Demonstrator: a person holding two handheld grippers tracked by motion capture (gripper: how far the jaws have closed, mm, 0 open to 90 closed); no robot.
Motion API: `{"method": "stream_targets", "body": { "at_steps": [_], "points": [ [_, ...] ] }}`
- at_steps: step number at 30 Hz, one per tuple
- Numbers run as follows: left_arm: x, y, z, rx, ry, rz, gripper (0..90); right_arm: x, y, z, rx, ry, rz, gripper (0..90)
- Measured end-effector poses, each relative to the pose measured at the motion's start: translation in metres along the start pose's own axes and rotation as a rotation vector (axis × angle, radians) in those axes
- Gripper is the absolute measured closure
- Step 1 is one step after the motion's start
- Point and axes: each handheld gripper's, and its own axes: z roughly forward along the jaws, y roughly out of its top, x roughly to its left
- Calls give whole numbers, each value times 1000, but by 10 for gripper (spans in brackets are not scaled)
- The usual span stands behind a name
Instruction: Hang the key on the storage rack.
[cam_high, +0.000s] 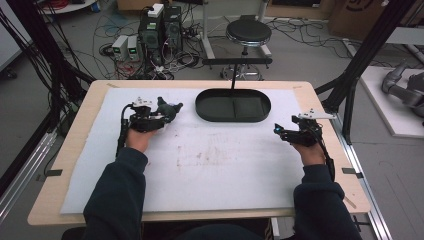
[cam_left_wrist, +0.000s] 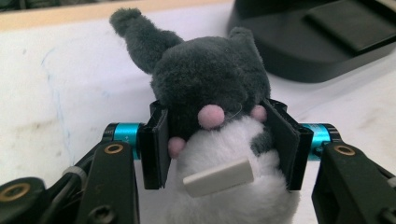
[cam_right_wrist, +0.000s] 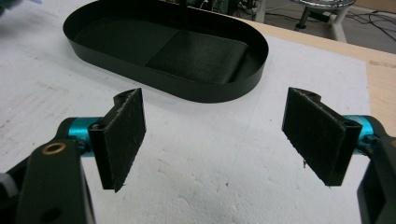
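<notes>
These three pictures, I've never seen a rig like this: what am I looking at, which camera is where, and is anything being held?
No robot arm here: a person at a table holds a two-jaw hand tool in each hand. The high view looks down from above the person's side; the forearms come in from the bottom. There the left gripper is at the left, the right gripper at the right. The other two pictures come from cameras riding on each tool, looking along its jaws. On the white mat lies a black oval tray, with a dark pad inside. In the left gripper view the jaws are closed on a grey and white plush toy, pads pressing on both its sides. In the right gripper view the jaws stand wide apart over bare mat, holding nothing.
</notes>
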Motion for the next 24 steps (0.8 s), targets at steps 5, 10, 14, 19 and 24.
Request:
{"method": "stream_targets", "body": {
  "at_steps": [5,10,14,19,24],
  "points": [
    [-5,21,-20,-64,-116,35,471,1,0,0,-2,2,-1,219],
    [-13,41,-29,-101,-207,87,471,0,0,-1,-9,4,2,220],
    [-22,52,-31,-137,-250,179,471,0,1,-1,-13,6,3,220],
    [-30,60,-28,-188,-272,230,471,0,1,-1,-15,8,2,220],
    [-37,69,-20,-212,-269,271,471,-1,1,-1,-17,9,2,220]
  ]
}}
